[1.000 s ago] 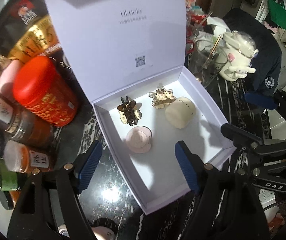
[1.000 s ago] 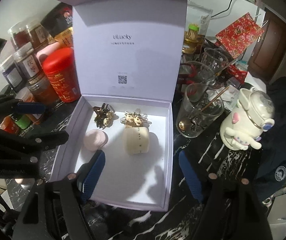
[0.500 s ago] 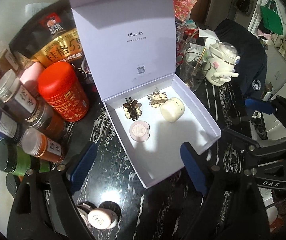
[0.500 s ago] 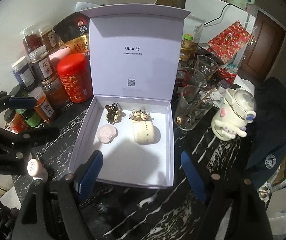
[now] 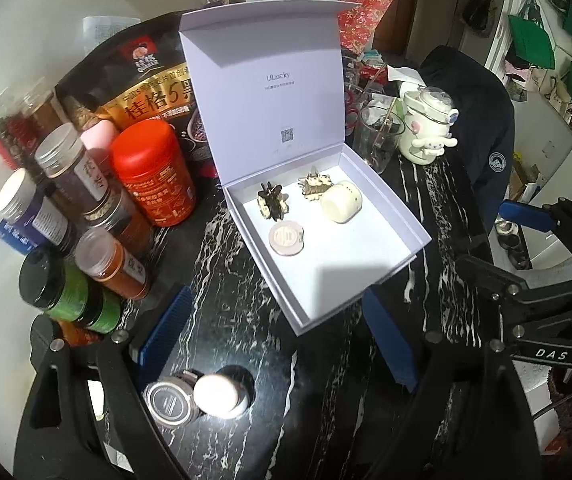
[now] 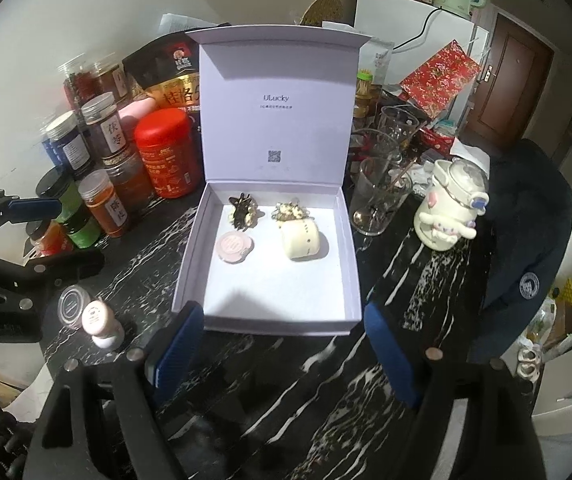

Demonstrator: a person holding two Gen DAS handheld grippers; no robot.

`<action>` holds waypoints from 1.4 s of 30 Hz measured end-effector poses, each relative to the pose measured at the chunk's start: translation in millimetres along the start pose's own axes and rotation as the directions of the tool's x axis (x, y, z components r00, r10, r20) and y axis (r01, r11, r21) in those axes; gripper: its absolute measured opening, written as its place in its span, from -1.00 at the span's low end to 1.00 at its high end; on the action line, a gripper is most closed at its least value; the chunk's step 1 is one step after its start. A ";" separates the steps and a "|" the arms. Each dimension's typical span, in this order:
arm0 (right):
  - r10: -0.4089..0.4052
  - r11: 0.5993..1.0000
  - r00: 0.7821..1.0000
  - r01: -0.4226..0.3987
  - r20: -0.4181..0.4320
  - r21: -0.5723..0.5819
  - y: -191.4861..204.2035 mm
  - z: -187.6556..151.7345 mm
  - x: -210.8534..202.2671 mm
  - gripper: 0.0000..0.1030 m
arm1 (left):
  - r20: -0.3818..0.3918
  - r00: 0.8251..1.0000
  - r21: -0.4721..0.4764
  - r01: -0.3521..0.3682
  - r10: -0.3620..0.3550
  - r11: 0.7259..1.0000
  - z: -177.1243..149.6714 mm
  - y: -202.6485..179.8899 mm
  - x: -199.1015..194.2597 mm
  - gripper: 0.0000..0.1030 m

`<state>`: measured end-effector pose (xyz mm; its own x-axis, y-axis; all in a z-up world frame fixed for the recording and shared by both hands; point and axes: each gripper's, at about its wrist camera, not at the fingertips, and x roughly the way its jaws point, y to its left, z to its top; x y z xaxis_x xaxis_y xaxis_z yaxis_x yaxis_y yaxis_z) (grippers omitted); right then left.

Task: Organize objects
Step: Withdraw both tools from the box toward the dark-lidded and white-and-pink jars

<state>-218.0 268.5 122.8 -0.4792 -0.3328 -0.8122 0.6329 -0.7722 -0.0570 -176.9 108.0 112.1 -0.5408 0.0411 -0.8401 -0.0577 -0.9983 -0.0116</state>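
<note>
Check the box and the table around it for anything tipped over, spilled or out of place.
Nothing is spilled. In the white box, the cream case lies on its side. A round tin and a small pink-capped bottle stand outside the box.

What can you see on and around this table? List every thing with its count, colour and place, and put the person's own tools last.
gift box: one, white, lid up, table centre
hair clips: two, gold and dark, back of box
round compact: one, pink, in box, front left
cylinder case: one, cream, on its side in box, right
tin: one, red, left of box
spice jars: several, mixed colours, far left
small bottle: one, pink and white, front left of box
glasses: several, clear, right of box
character mug: one, cream, far right
jacket: one, navy, right edge
left gripper: one, blue pads, open, empty
right gripper: one, blue pads, open, empty
</note>
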 end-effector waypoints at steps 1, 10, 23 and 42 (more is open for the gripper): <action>0.001 1.000 1.000 -0.001 -0.004 -0.001 3.9 -3.6 -1.7 0.62 | 0.001 1.000 0.002 0.001 -0.001 1.000 -3.2 0.8 -2.4 0.69; 0.022 0.999 0.999 -0.023 -0.028 -0.023 33.6 -28.8 -12.0 0.62 | -0.012 1.000 -0.007 -0.004 0.004 1.000 -38.8 13.0 -20.9 0.69; 0.050 0.998 0.997 -0.053 -0.065 -0.044 68.5 -59.4 -18.8 0.62 | -0.038 0.999 -0.053 -0.012 0.010 0.999 -84.2 29.7 -36.5 0.69; 0.127 0.983 0.982 -0.143 -0.143 -0.112 119.7 -81.9 0.0 0.62 | -0.107 0.994 -0.131 -0.037 0.023 0.991 -138.1 55.9 -35.1 0.69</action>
<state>-92.5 220.4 68.4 -0.3033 -0.3472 -0.8874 0.7592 -0.6508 -0.0048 -45.3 44.9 66.1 -0.4495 0.0133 -0.8932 0.0726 -0.9960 -0.0513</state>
